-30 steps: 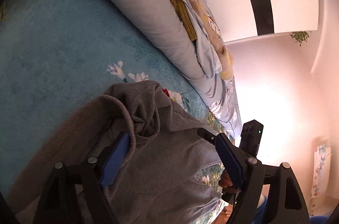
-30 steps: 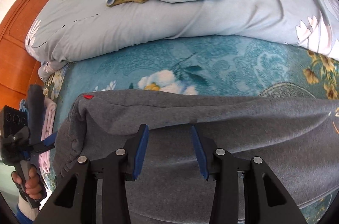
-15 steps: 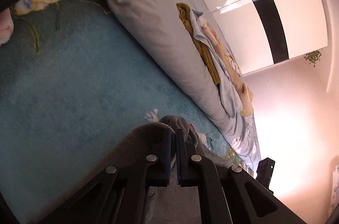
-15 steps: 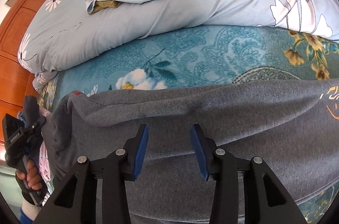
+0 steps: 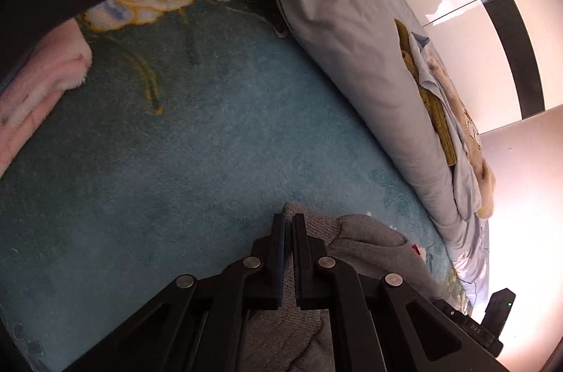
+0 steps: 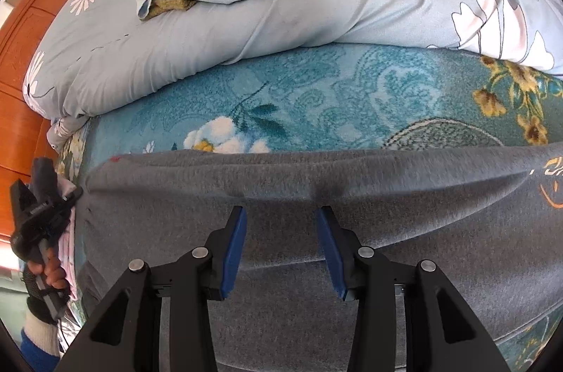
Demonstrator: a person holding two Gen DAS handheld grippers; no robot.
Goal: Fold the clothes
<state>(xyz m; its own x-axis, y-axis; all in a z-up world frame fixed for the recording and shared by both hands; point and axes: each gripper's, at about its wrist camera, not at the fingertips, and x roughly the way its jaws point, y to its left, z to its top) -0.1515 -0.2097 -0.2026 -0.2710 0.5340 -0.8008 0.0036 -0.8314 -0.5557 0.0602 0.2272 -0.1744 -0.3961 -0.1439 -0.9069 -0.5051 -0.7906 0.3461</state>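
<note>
Teal floral blanket [image 6: 316,97] — pale quilt [image 6: 246,31] — wooden headboard [image 6: 21,55].
</note>
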